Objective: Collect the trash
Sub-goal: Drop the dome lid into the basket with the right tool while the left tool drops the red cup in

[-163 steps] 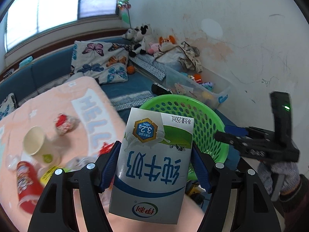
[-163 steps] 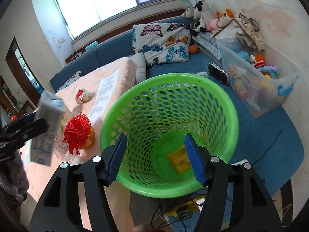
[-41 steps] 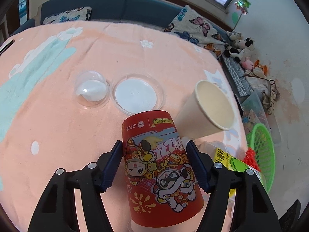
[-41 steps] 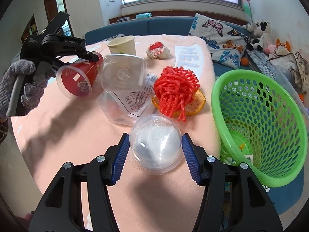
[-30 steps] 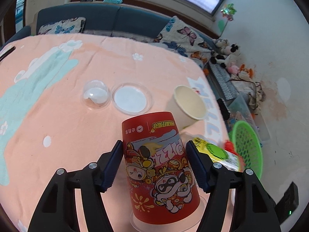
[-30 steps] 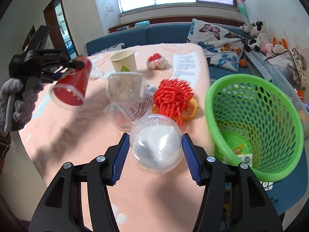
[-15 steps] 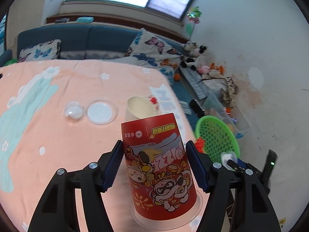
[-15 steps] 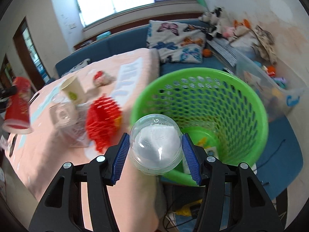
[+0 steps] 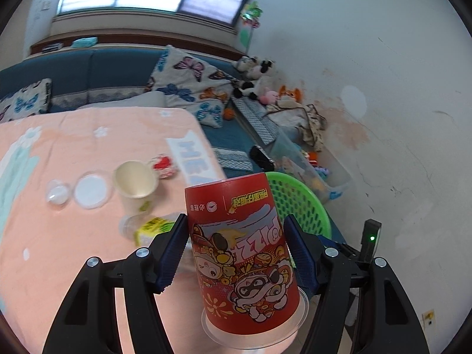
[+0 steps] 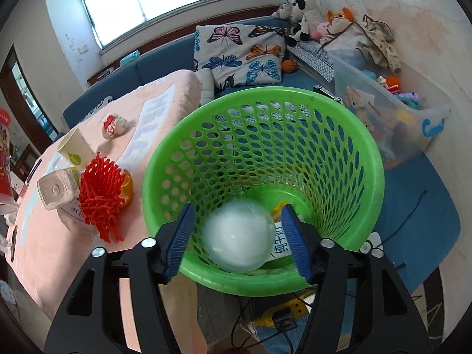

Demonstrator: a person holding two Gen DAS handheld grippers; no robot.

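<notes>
My left gripper is shut on a red printed paper cup with a clear lid, held up beside the table, with the green basket behind it. My right gripper is open right above the green basket. A clear dome lid, blurred, is between its fingers and apart from them, dropping into the basket. A milk carton lies on the basket bottom.
On the peach tablecloth lie a beige paper cup, a crumpled wrapper, a flat lid, a small dome lid, a clear container and a red foam net. A toy bin stands by the wall.
My right gripper has opened and let go of the dome lid, which is falling into the basket. My left gripper has carried the red cup closer to the basket.
</notes>
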